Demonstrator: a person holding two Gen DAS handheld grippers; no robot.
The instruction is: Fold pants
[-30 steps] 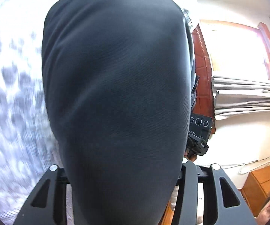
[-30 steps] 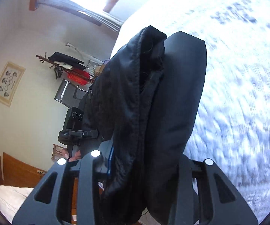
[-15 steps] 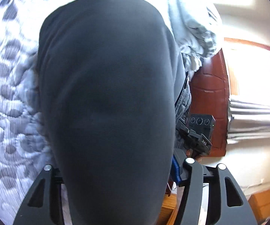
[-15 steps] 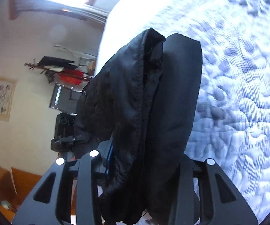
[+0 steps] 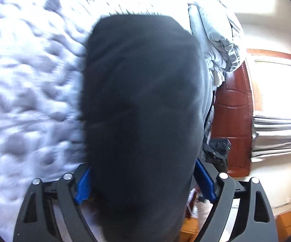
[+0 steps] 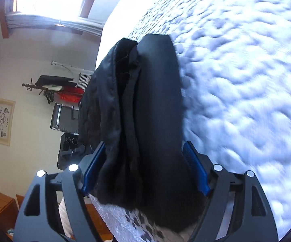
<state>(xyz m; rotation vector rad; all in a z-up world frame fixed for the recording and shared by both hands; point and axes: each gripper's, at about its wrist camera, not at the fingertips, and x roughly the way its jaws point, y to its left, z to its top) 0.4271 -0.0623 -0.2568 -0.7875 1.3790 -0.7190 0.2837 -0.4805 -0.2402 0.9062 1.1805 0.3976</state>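
Forward path of left gripper blocked: dark pants fill the gap between its jaws and most of the view ahead. Same for right gripper, folded pants bunched between the jaws. Open quilted bed surface to the left of the left gripper and to the right of the right one. Piled grey bedding sits at the far right of the bed, red-brown headboard beside it. Off the bed: coat rack, dark chair, wall.
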